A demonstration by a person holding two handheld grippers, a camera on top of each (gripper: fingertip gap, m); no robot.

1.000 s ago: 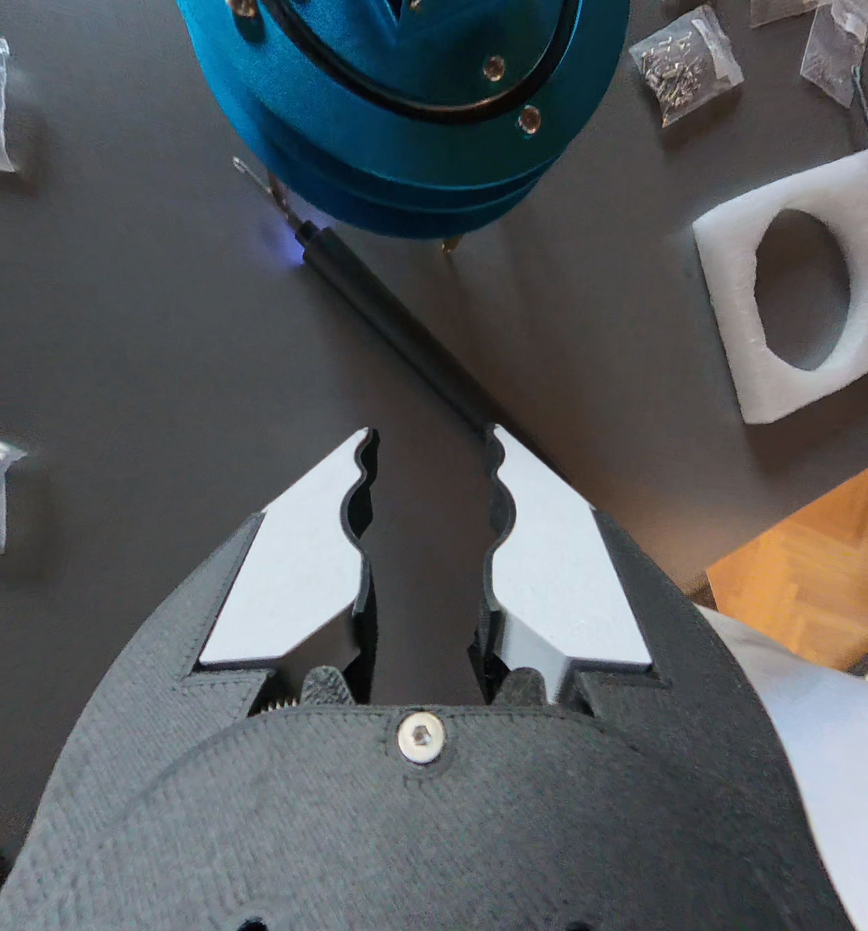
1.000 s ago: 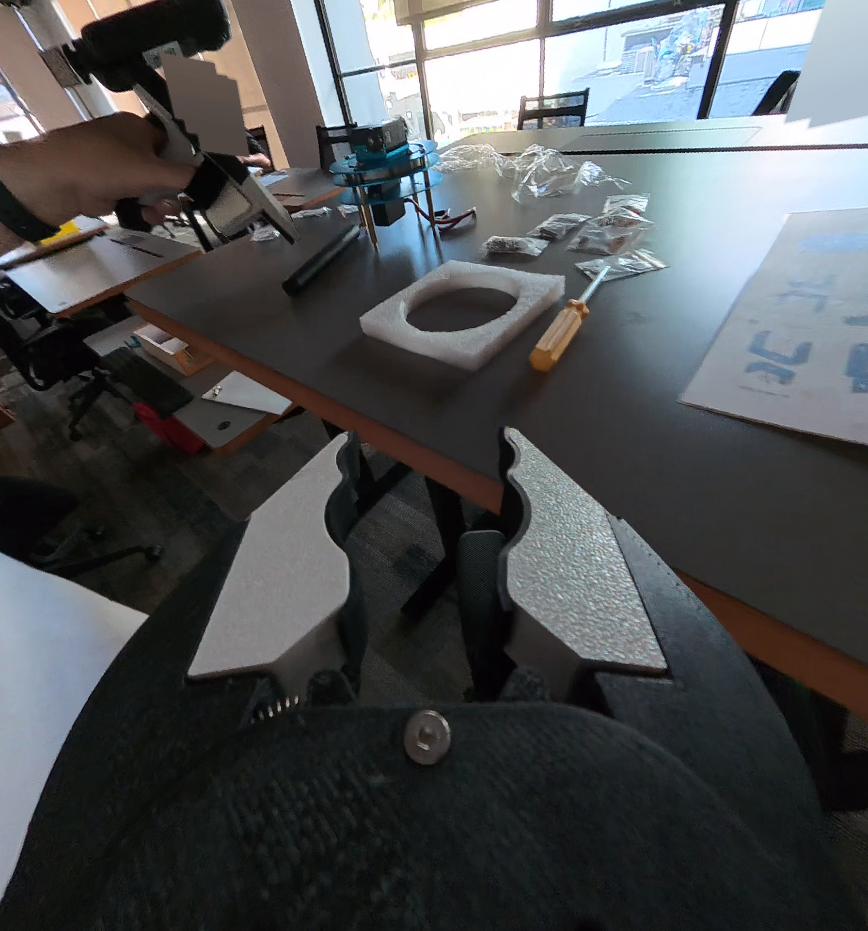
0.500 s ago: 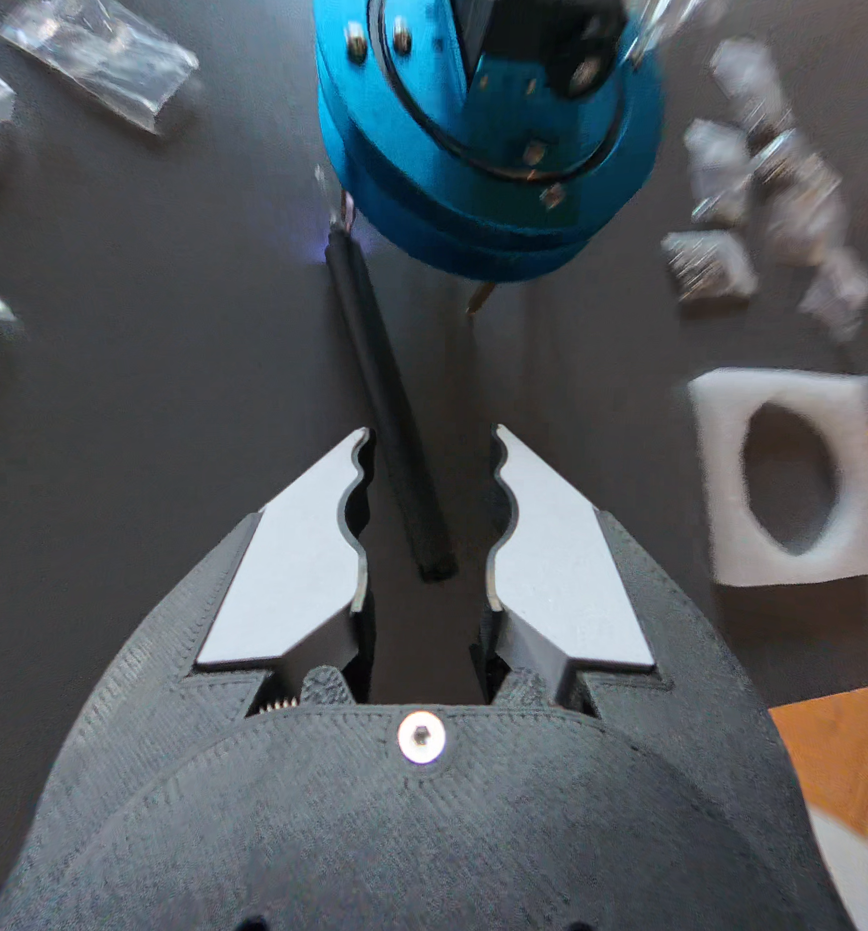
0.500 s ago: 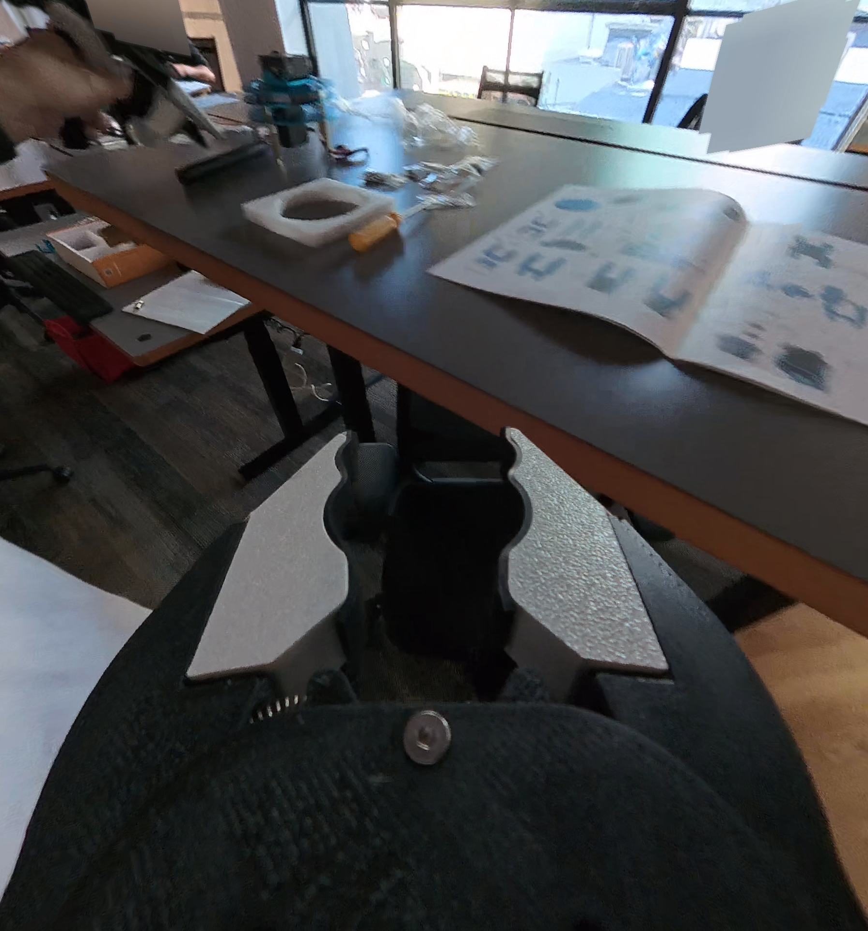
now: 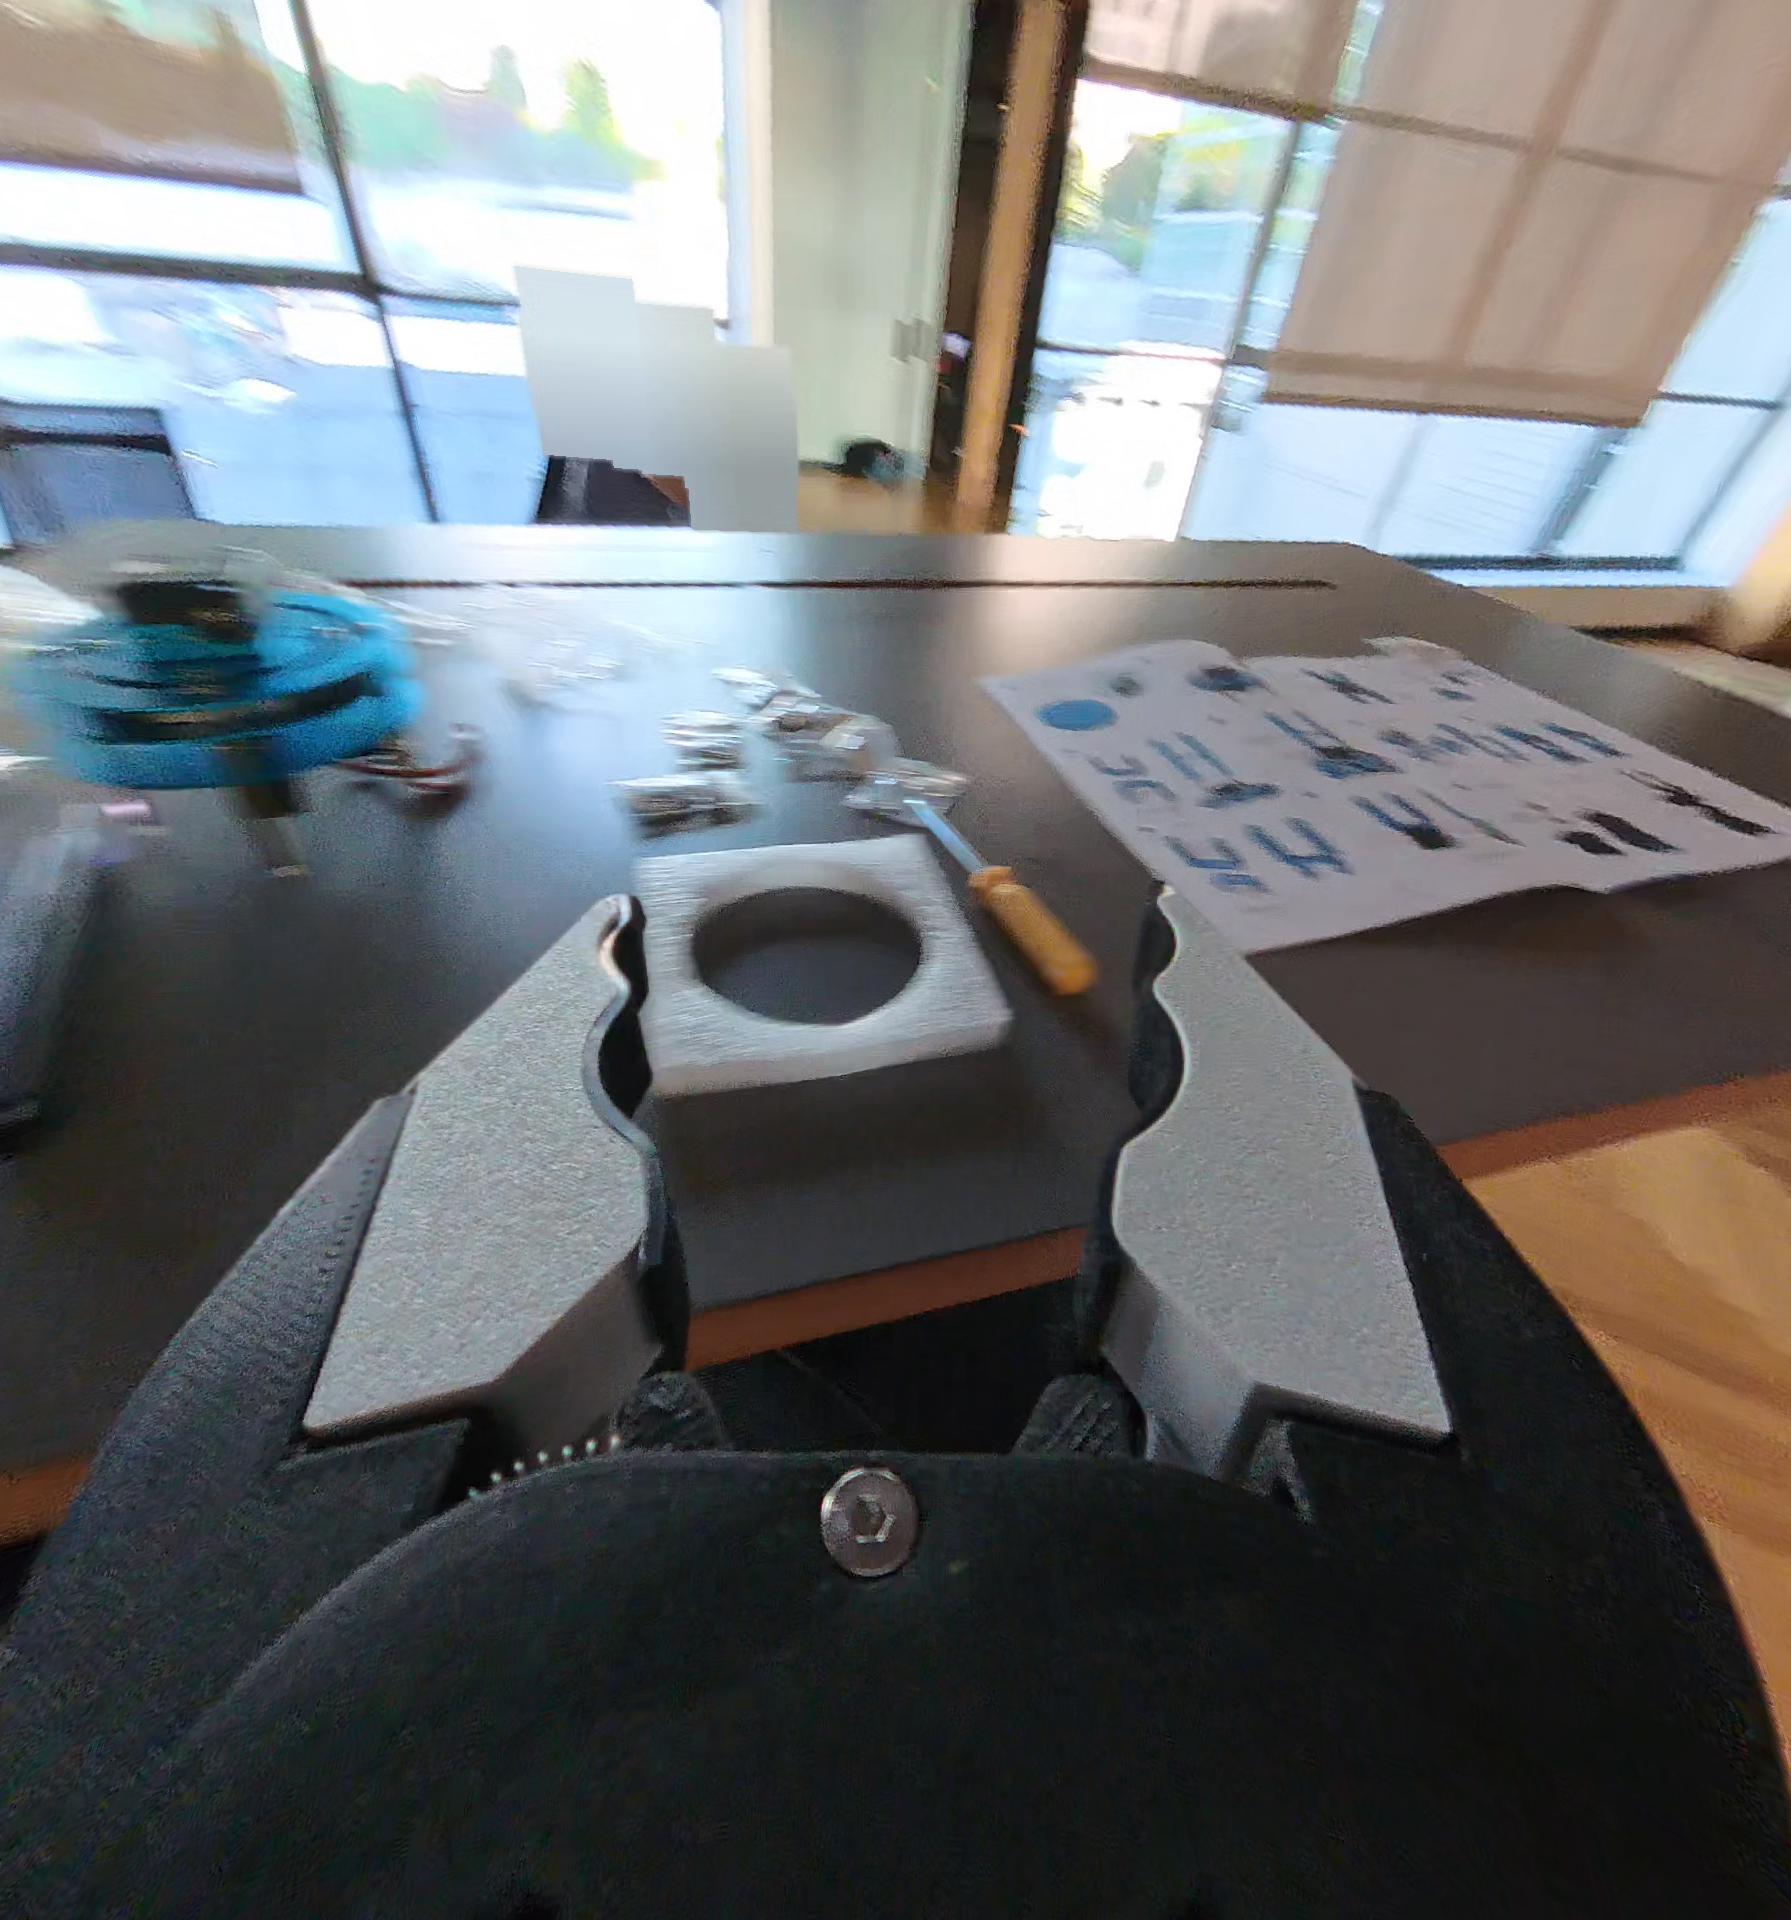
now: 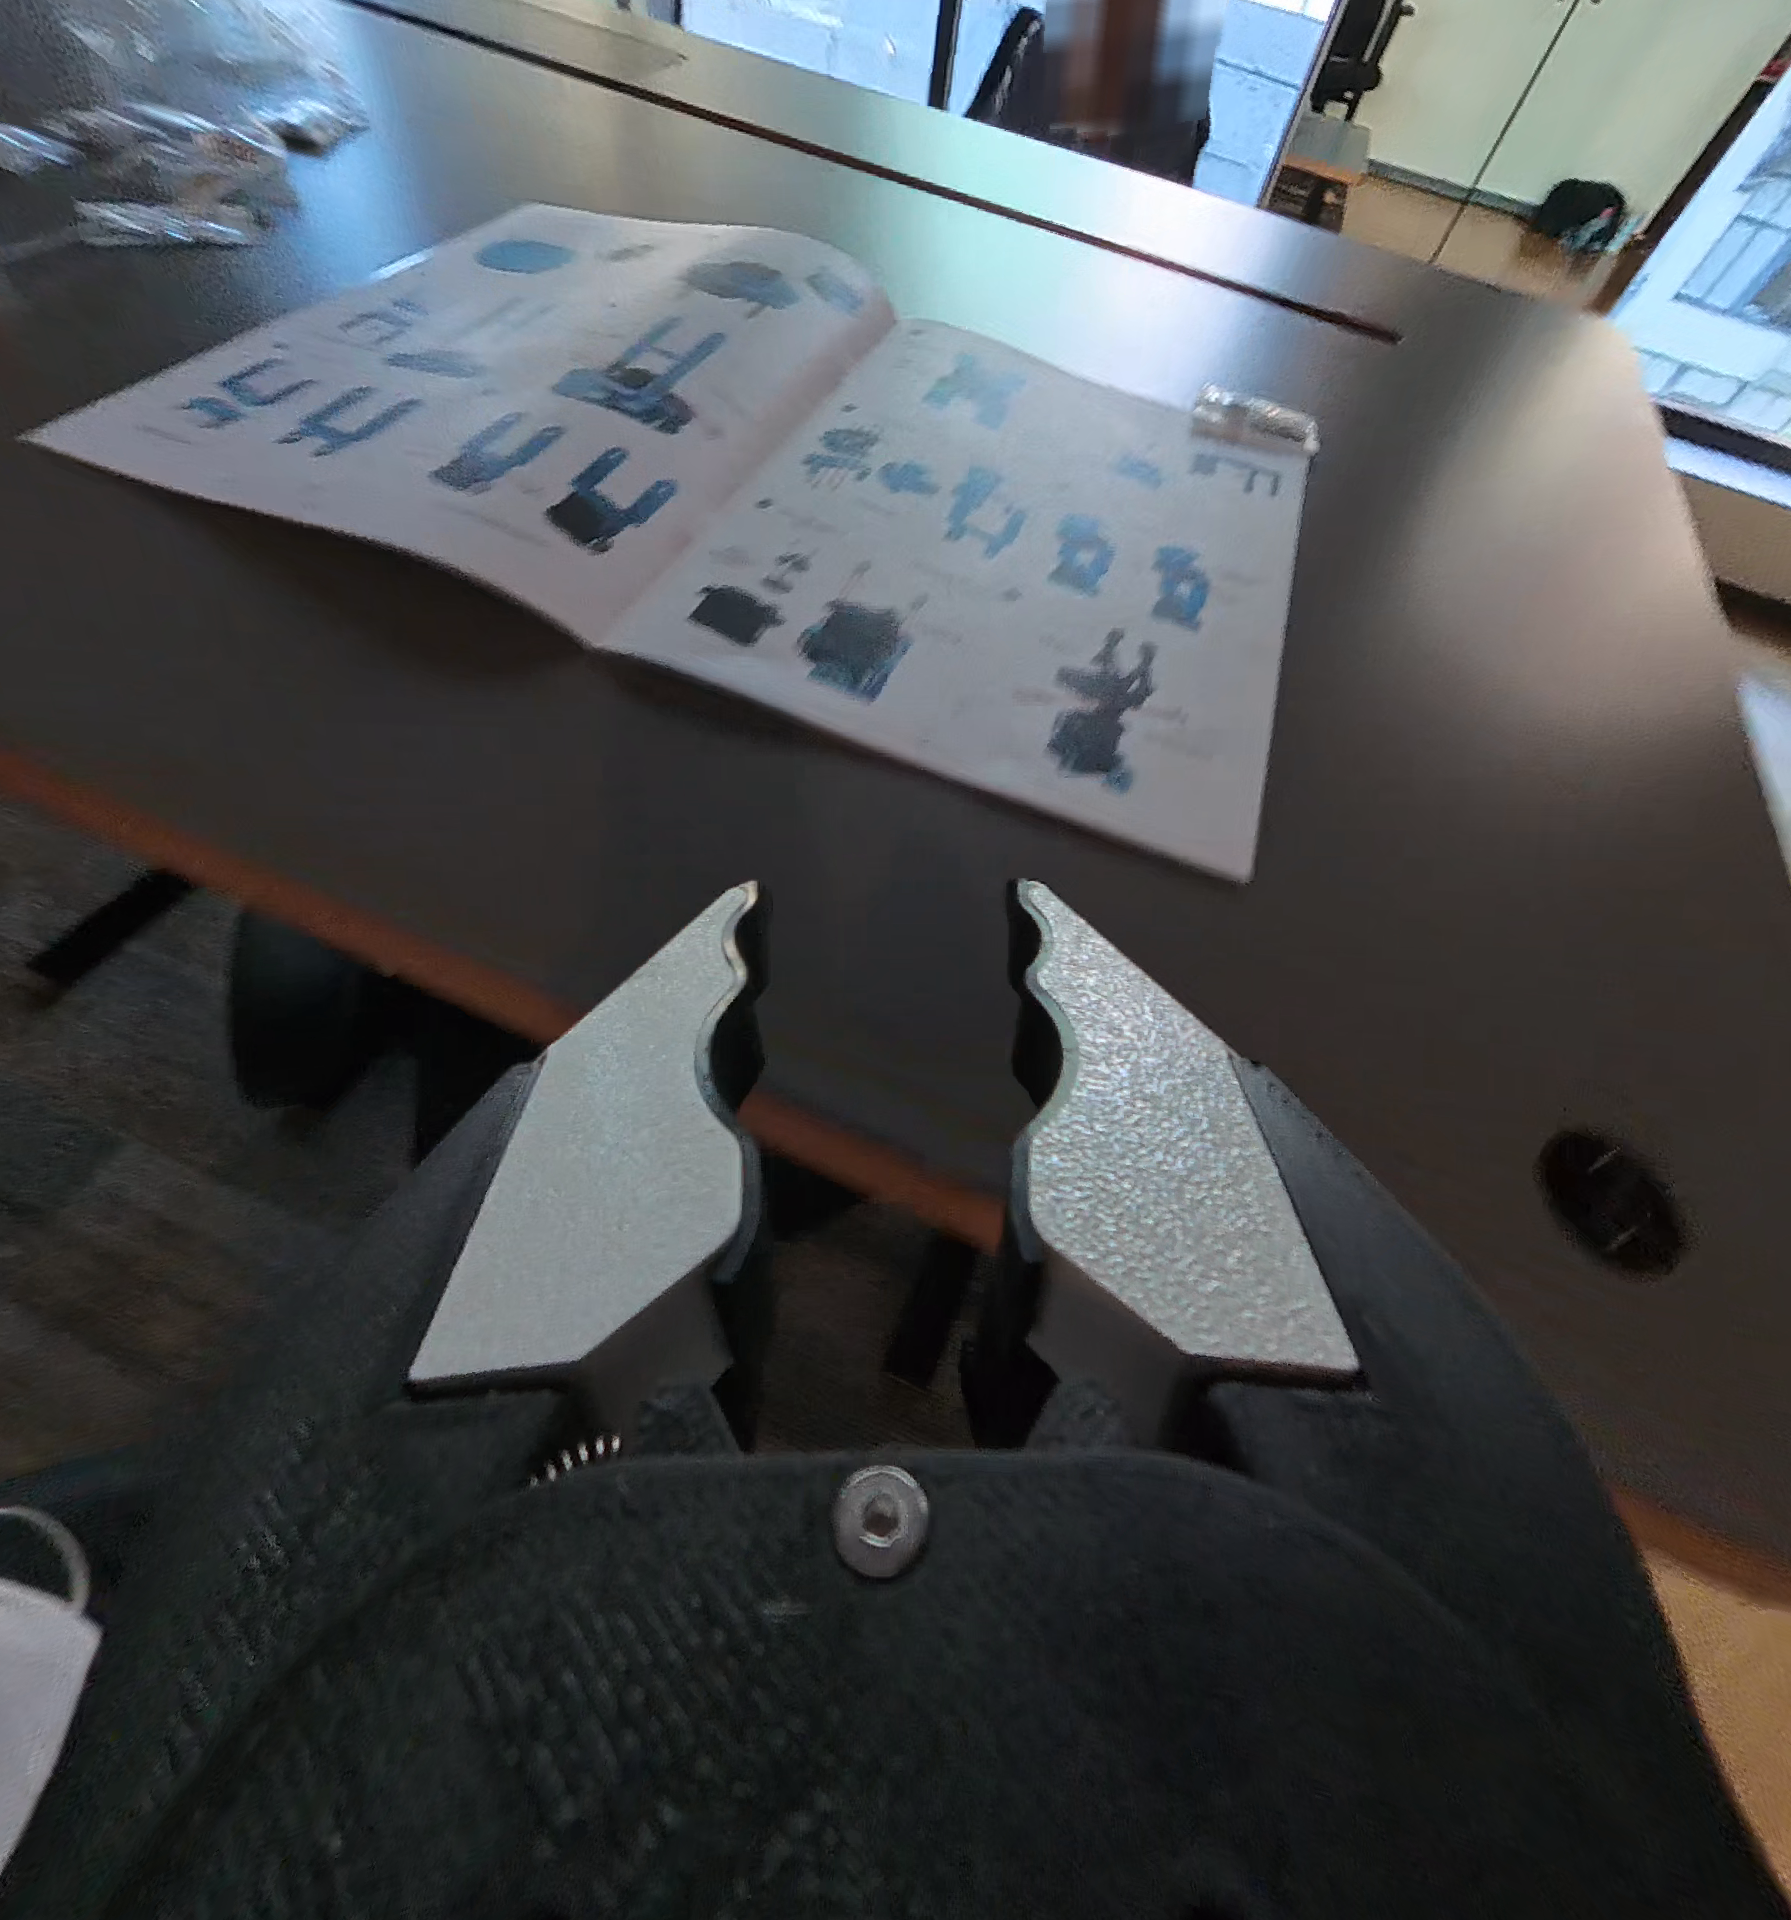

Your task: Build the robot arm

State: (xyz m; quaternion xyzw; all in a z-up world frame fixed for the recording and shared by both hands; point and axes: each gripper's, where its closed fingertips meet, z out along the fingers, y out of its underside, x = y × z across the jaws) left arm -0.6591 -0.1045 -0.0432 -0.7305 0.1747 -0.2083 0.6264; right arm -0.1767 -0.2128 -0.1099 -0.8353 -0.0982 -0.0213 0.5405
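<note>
Hovering off the near edge of the dark bench (image 5: 299,987), left gripper (image 5: 886,914) holds nothing; its fingers (image 5: 517,1164) are spread wide apart. Framed in the gap between them: a white foam square (image 5: 662,997) with a round hole, lying flat on the bench. Just to its right, an orange-handled screwdriver (image 5: 1036,940), shaft pointing away. Beyond the foam, a scatter of small clear bags (image 5: 693,805) with metal parts, blurred. Far left, a blue round assembly (image 5: 216,707), strongly blurred, with red and dark wires beside it. A dark cylindrical item (image 5: 23,987) lies at the left edge, too smeared to identify. Right side of bench: an open printed booklet (image 5: 1390,790) with blue and black figures.

Right gripper (image 6: 886,904) also empty, fingers (image 6: 600,1174) parted with a moderate gap, tips over the bench's orange-trimmed near edge (image 6: 371,925). Nearest thing ahead is the same booklet (image 6: 517,312), lying open and flat. One small silvery packet (image 6: 1255,418) rests at the booklet's far right corner. More clear bags (image 6: 164,213) at upper left. A round dark cable hole (image 6: 1613,1216) sits in the bench to the right of the fingers. Wood floor (image 5: 1701,1299) beyond the bench end.
</note>
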